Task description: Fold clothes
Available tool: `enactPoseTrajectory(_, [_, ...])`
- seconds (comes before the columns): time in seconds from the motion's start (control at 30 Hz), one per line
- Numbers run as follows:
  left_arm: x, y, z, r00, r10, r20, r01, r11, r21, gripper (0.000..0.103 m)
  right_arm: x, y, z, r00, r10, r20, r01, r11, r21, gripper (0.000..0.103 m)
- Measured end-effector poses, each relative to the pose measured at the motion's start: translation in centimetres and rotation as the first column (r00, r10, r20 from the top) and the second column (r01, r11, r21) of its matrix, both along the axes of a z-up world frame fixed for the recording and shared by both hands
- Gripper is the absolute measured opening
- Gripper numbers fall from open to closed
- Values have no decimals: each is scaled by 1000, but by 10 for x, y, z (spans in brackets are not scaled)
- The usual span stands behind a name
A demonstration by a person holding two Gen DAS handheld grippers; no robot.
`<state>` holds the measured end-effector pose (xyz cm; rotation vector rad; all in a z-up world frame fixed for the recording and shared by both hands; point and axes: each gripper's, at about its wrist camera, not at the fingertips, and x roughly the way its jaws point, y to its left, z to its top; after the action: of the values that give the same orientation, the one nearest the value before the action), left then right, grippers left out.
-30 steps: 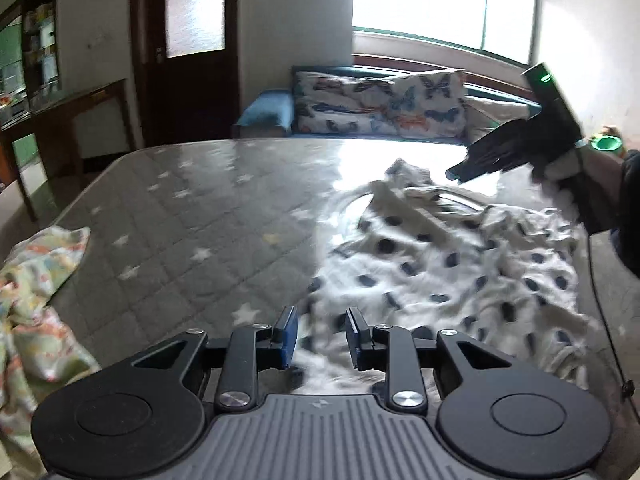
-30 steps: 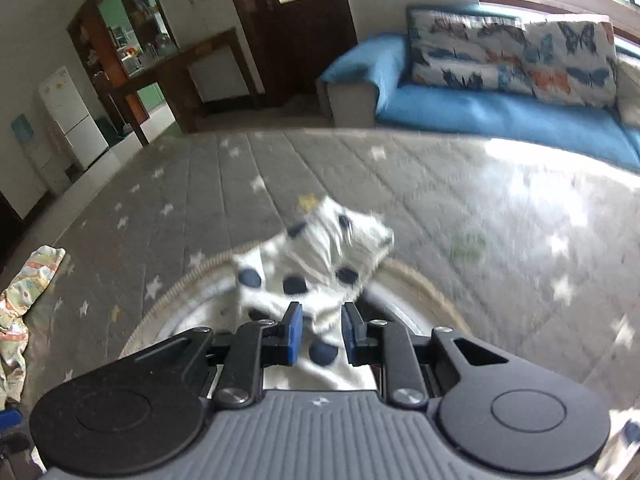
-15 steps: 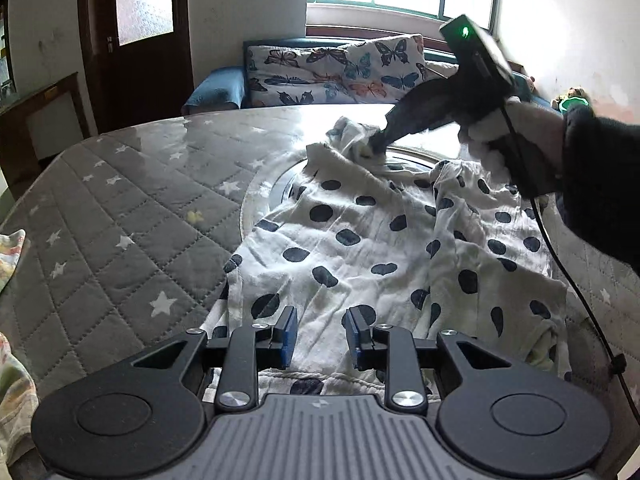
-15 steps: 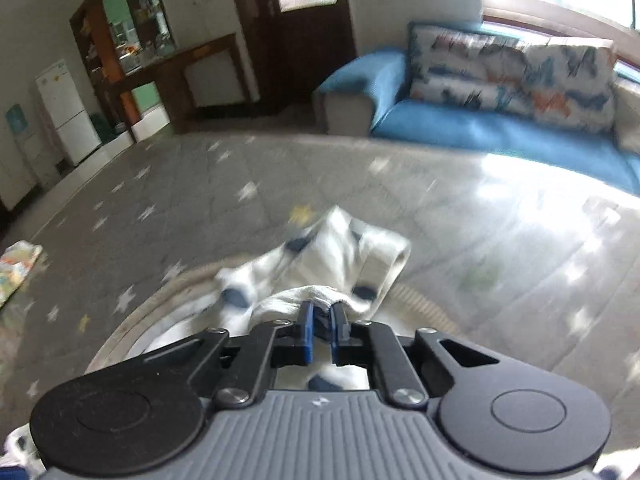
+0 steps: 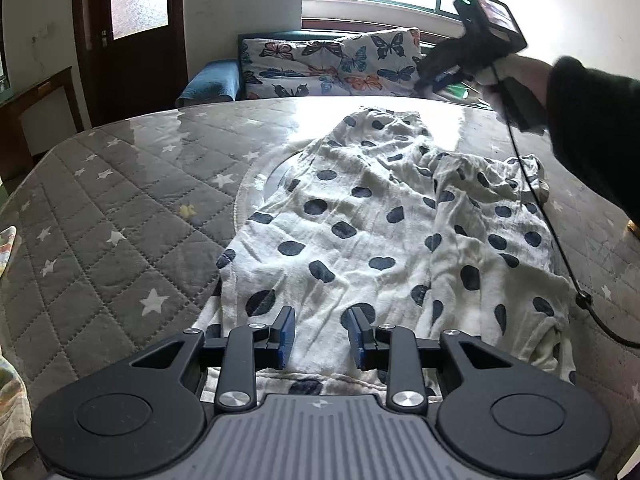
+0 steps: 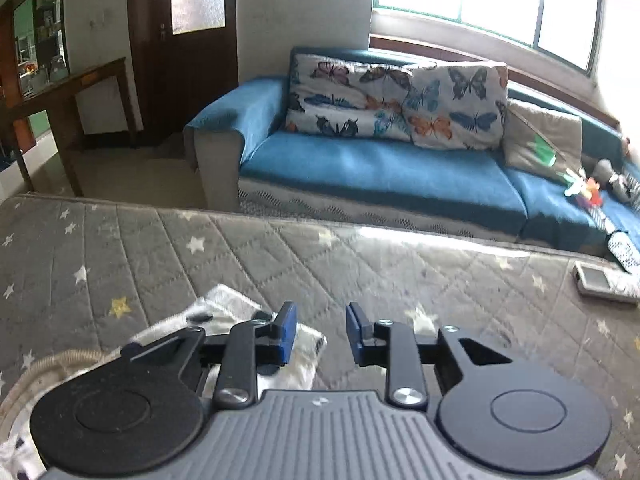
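left wrist view: the left gripper is hovering with its jaws spread wide and empty over the near hem of the polka-dot garment, which is lying spread and wrinkled on the grey star-quilted table cover. the garment's long axis is running straight away from this claw toward the window, its far end bunched near the table's far edge. the right gripper is hanging in the air above and just beyond that far end, held by a gloved hand in a dark sleeve; from here its jaws cannot be told. the left claw is plainly the nearer one to the hem, so any fold along the length looks likely to start from this end.

right wrist view: the right gripper is pointing out toward the blue sofa, jaws wide apart and holding nothing. only a corner of the polka-dot garment is showing, low and to the left beneath the left finger, behind the tips rather than between them. to grip it, this claw would probably need to drop and pull back toward the cloth.
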<state>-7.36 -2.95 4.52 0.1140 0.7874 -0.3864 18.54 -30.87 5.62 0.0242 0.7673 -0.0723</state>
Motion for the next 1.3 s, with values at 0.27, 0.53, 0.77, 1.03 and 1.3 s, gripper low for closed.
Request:
enactPoseTrajectory(0.27, [13, 16, 9, 993, 112, 33, -112, 994, 6, 35, 15, 35, -26, 984, 175, -43, -166, 974, 155, 29])
enactPoseTrajectory(0.53, [28, 32, 6, 982, 186, 39, -187, 981, 41, 46, 41, 75, -47, 980, 190, -58, -185, 980, 77, 20])
enactPoseTrajectory(0.77, [30, 31, -8, 986, 166, -2, -166, 984, 72, 18, 69, 106, -51, 980, 199, -9, -198, 977, 74, 6])
enactPoseTrajectory(1.03, [33, 28, -9, 977, 212, 8, -211, 969, 125, 14, 70, 107, -33, 955, 297, 7, -293, 937, 192, 10])
enactPoseTrajectory(1.3, [19, 19, 13, 982, 170, 76, -176, 981, 84, 31, -17, 19, 25, 968, 249, 11, -246, 948, 201, 16])
